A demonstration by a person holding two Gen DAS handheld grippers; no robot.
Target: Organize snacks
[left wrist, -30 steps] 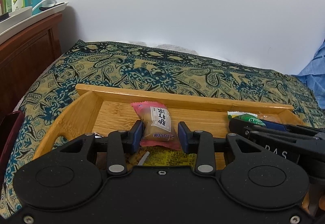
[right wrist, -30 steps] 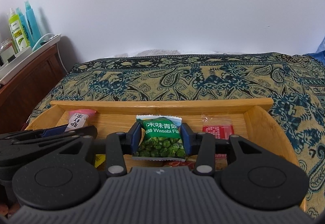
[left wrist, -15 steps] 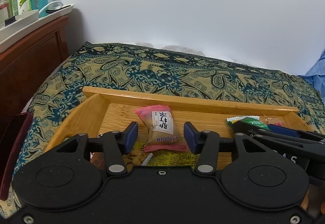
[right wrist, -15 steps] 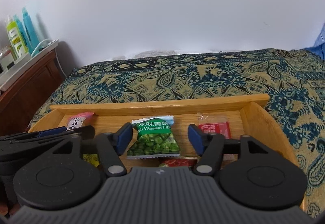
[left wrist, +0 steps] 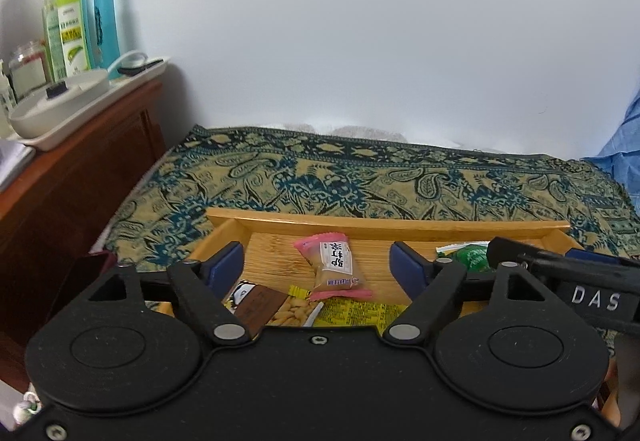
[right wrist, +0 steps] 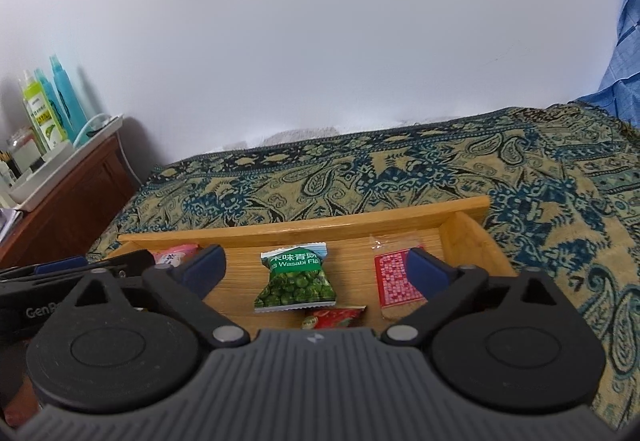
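A wooden tray (left wrist: 384, 222) lies on a paisley cloth and also shows in the right wrist view (right wrist: 312, 220). My left gripper (left wrist: 318, 266) is open above a pink-wrapped pastry (left wrist: 334, 266) that lies flat in the tray. A peanut packet (left wrist: 294, 311) and a yellow packet (left wrist: 360, 313) lie nearer me. My right gripper (right wrist: 316, 267) is open above a green wasabi pea packet (right wrist: 295, 281) lying in the tray. A red-patterned packet (right wrist: 396, 279) lies to its right and a red packet (right wrist: 334, 317) in front of it.
A dark wooden cabinet (left wrist: 60, 185) stands at the left with a white tray of bottles (left wrist: 80, 37). Blue fabric (left wrist: 618, 157) hangs at the right. The paisley cloth (right wrist: 400, 177) stretches behind the tray to a white wall.
Both grippers opened wide and let go: the pastry and the pea packet now lie in the tray. Both grippers have lifted and drawn back from the tray.
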